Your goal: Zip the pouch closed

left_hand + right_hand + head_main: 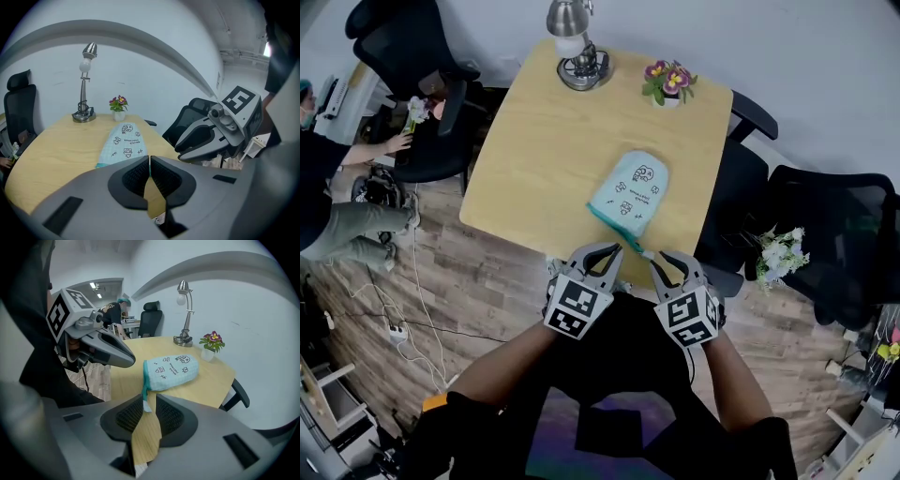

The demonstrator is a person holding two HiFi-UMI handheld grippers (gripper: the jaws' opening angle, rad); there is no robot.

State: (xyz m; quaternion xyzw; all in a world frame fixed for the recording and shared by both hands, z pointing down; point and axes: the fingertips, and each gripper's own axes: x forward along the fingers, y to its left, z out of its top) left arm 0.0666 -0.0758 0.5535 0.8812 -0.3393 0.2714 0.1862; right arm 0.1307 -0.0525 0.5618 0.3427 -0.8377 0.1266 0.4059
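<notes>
Right gripper (150,399): jaws a narrow gap apart. The pale pull tab (146,406) of the pouch (171,372) sits in that gap, against the left-hand pad. A thin teal strip runs from the tab back to the pouch's near edge.

Left gripper (149,159): we see the pads pressed together at the tips, with nothing between them.

The pouch is pale blue-green with small printed drawings. It lies flat on the wooden table (534,141), toward the near right edge, with its rounded end far and its teal-edged end near. We cannot tell its contents.

Both grippers are held side by side just off the table's near edge, jaws pointing far, with the person's forearms converging behind them.

At the far edge stand a metal lamp (572,47) and a small flower pot (667,82).
</notes>
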